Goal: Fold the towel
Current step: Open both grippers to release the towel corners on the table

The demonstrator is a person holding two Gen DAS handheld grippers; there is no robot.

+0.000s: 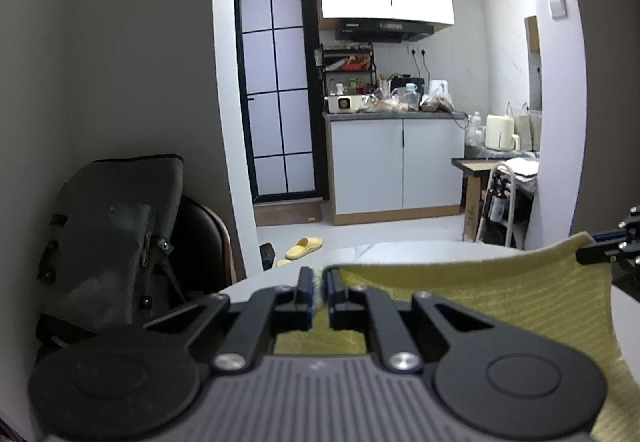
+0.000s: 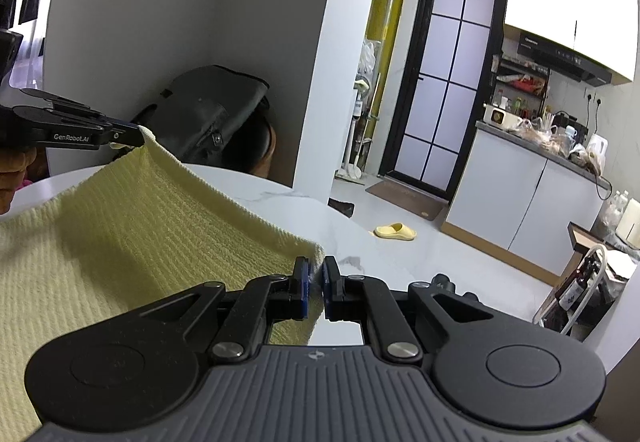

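Slip risk at two pinched corners.
Left tongs (image 1: 319,292) and right tongs (image 2: 316,288) each clamp a corner of the pale yellow ribbed cotton towel (image 2: 132,238), raised off the white marble-patterned round surface (image 2: 280,198); shallow bites could slip, spoiling the fold.

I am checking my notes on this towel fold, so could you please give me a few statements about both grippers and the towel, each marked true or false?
1. The left gripper is shut on a towel corner. True.
2. The right gripper is open and holds nothing. False: it grips another corner.
3. The towel lies flat on the table. False: its gripped edge is lifted.
4. The towel is yellow. True.
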